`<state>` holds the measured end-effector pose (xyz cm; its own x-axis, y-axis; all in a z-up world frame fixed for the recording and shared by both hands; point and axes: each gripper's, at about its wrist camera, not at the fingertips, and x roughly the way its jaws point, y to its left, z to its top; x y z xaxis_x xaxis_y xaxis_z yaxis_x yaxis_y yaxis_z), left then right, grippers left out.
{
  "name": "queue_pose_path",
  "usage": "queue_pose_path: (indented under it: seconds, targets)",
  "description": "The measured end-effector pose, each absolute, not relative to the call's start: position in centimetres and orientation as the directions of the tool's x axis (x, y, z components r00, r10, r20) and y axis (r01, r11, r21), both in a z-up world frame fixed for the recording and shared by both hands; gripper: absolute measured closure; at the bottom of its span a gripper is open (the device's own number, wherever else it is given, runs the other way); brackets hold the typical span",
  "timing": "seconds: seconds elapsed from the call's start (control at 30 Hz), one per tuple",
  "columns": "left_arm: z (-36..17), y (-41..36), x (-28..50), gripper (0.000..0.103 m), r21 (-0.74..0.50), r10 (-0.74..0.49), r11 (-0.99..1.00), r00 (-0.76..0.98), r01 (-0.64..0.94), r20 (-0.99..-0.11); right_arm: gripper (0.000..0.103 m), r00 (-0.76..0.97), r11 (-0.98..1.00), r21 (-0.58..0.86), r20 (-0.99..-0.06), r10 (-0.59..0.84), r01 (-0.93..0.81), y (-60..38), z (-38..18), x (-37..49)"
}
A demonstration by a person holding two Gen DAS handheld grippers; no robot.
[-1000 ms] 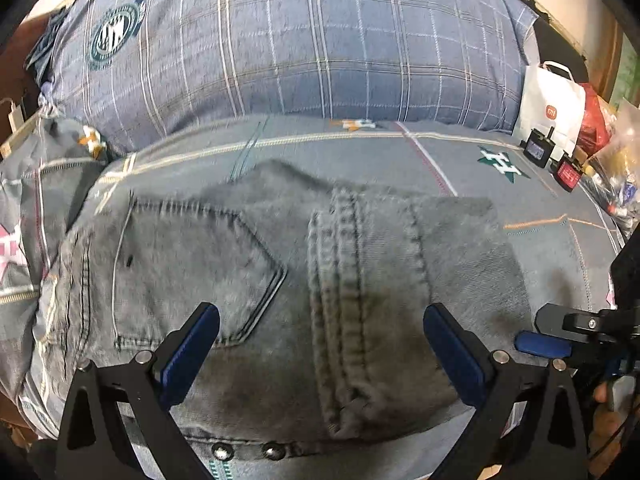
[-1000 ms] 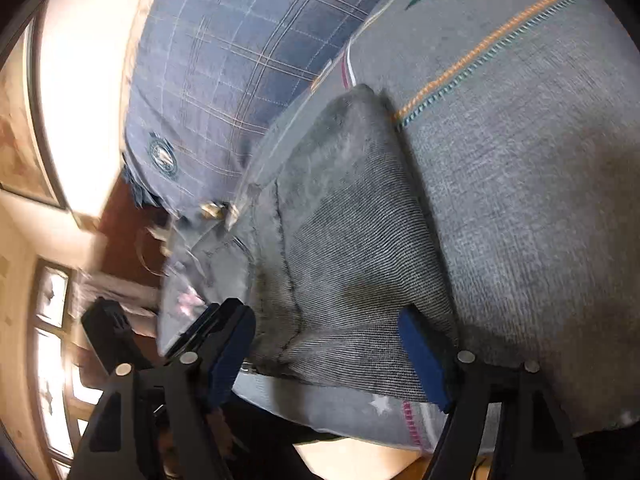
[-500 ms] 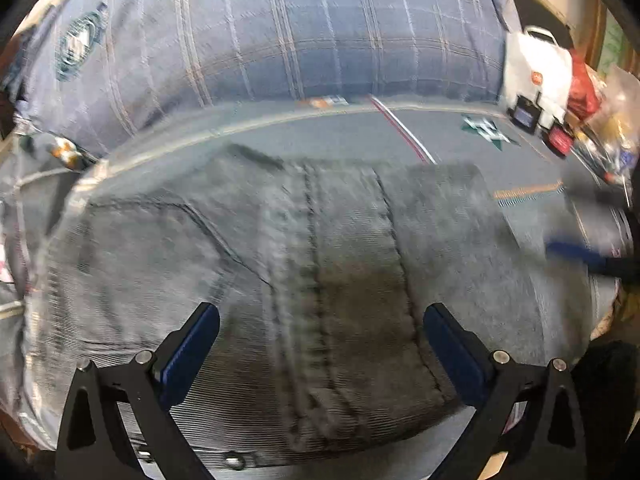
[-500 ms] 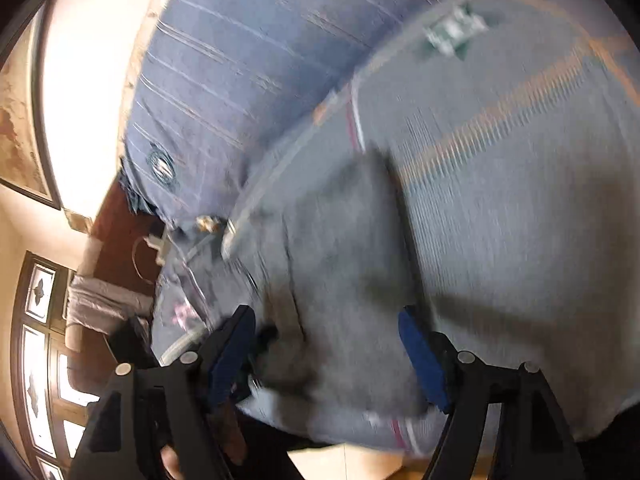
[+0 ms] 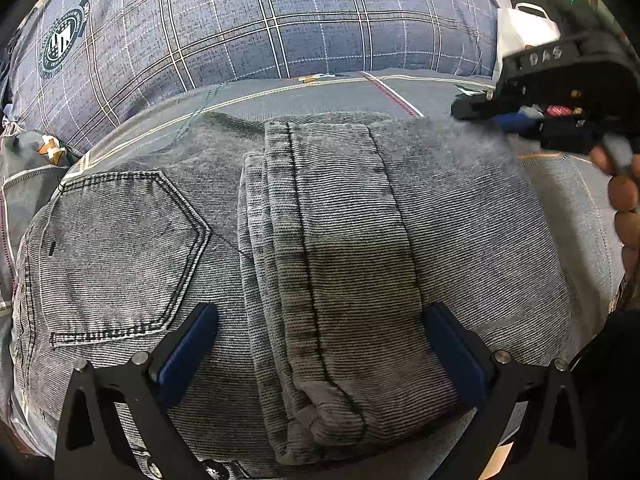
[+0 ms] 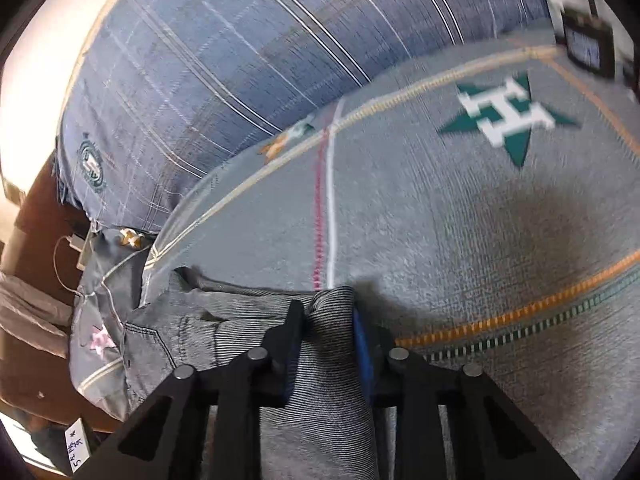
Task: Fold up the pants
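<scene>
1. Our right claw (image 6: pixel 330 332) has its fingers drawn in close on a fold of the pants (image 6: pixel 332 380), the grey denim bunched between the two pads.
2. Our left claw (image 5: pixel 320 344) stands wide, its blue pads (image 5: pixel 186 354) apart over the pants (image 5: pixel 280 260) with nothing gripped between them.
3. From the left wrist we see the right claw (image 5: pixel 516 120) at the far right edge of the pants, with the hand (image 5: pixel 624 196) that holds it beside it.
4. The pants lie folded on the bed, a back pocket (image 5: pixel 120 248) to the left and a rolled leg seam (image 5: pixel 304 260) running down the middle.
5. Under them is a grey bedspread (image 6: pixel 460 220) with a green star (image 6: pixel 508 120) and striped lines.
6. Behind rests a blue plaid pillow (image 5: pixel 260 24); a white bag (image 5: pixel 520 28) shows at the far right.
</scene>
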<state>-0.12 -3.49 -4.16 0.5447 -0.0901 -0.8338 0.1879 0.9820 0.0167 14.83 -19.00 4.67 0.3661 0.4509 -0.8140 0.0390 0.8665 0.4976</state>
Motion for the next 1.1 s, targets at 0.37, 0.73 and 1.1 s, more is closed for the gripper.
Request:
queue_pose_path:
  seconds: [0.37, 0.73, 1.1]
  targets:
    - [-2.9, -3.0, 0.1, 0.000, -0.011, -0.103, 0.984, 0.517, 0.178, -0.850, 0.055, 0.449, 0.919, 0.393, -0.817, 0.362, -0.027, -19.1, 7.9, 12.6]
    - [-3.6, -1.9, -0.9, 0.000, -0.003, -0.082, 0.988, 0.518, 0.152, -0.851, 0.039, 0.254, 0.698, 0.701, -0.709, 0.658, 0.146, -21.4, 2.4, 1.4]
    - [-3.1, -1.8, -1.8, 0.000, 0.003, -0.079, 0.989, 0.536, 0.150, -0.841, 0.041, 0.265, 0.698, 0.703, -0.705, 0.658, 0.137, -21.2, 2.7, 0.3]
